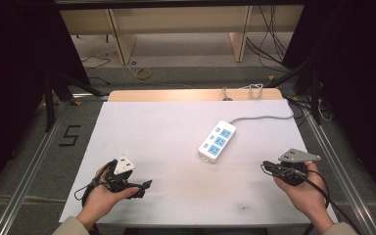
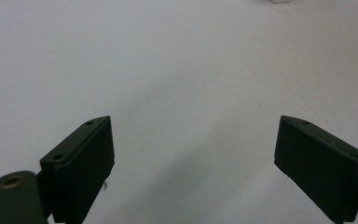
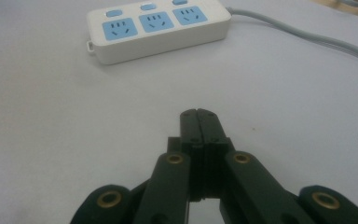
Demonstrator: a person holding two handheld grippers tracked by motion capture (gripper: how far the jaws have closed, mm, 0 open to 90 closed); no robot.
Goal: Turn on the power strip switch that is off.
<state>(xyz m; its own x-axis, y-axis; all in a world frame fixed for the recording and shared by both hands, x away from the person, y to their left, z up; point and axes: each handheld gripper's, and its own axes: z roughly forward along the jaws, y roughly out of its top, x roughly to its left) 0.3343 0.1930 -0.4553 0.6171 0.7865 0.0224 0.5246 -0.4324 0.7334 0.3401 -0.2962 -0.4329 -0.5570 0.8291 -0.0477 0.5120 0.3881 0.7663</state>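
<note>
the room is dim at the edges, with wooden furniture legs and loose cables seen on the floor at 12 o'clock. the counter is covered by a plain white sheet, kept bare so the work stays in view. the power strip is laid flat just right of centre, sockets up, its grey cord led off toward 2 o'clock, probably so the sockets can be reached from the near side. the left gripper is held at 7 o'clock, jaws spread wide with nothing between them. the right gripper is held at 4 o'clock, jaws pressed together and empty, aimed at the strip, well apart from it.
</note>
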